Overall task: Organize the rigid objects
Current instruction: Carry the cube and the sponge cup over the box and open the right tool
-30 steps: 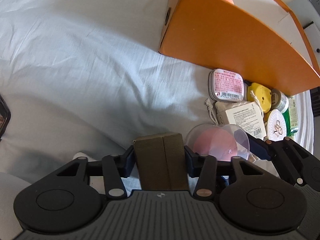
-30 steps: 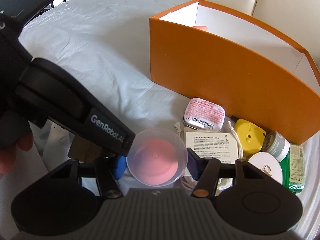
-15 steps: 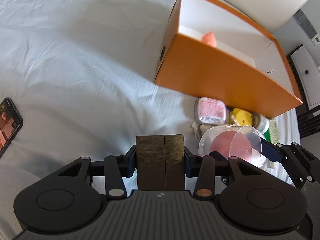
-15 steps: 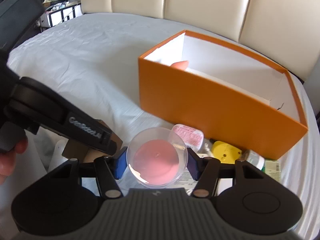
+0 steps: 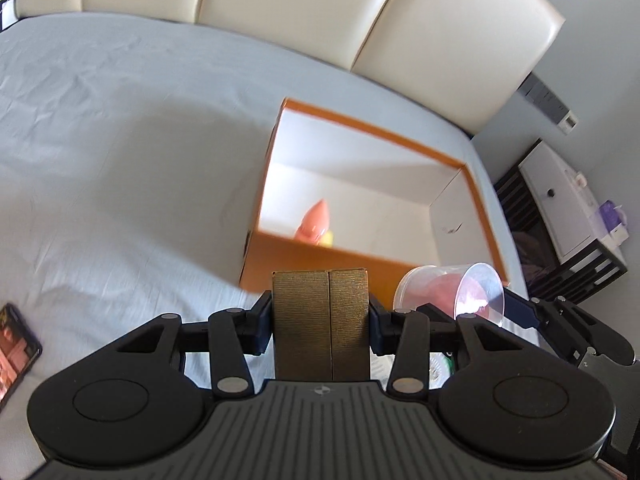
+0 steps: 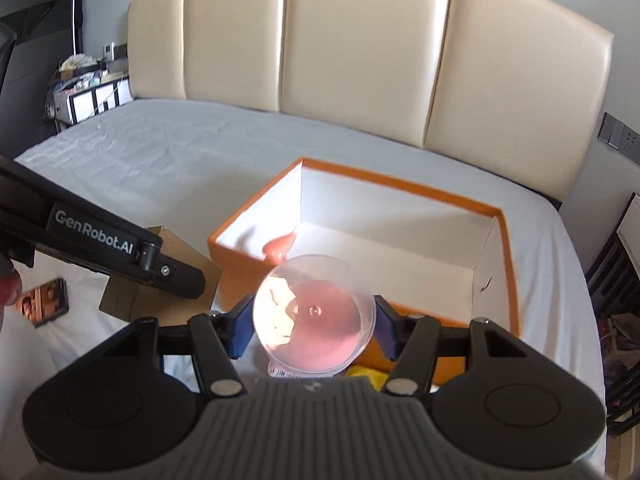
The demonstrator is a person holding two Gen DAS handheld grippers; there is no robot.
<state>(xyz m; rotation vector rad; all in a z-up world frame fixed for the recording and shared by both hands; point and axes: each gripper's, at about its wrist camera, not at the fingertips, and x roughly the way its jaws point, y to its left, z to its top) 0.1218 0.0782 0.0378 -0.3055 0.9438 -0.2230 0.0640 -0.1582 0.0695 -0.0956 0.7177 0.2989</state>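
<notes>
My left gripper (image 5: 320, 320) is shut on a brown cardboard box (image 5: 320, 320), held in the air just short of the orange box's near wall; the cardboard box also shows in the right wrist view (image 6: 168, 276). My right gripper (image 6: 314, 324) is shut on a clear round plastic container with a pink base (image 6: 314, 316), also seen at the right of the left wrist view (image 5: 452, 292). The open orange box (image 5: 472, 184) (image 6: 508, 248) with white inside lies on the bed ahead. A peach teardrop-shaped object (image 5: 314, 220) (image 6: 278, 246) rests in its near left corner.
The bed has a pale sheet (image 6: 160, 152) and a cream padded headboard (image 6: 360, 48). A phone (image 5: 16, 348) (image 6: 44, 300) lies on the sheet at the left. A yellow item (image 6: 366, 374) peeks out below the container. Nightstands stand at both sides.
Both grippers have risen and tilted up with their loads, moving closer to the orange box. The small items in front of the box have dropped mostly out of sight.
</notes>
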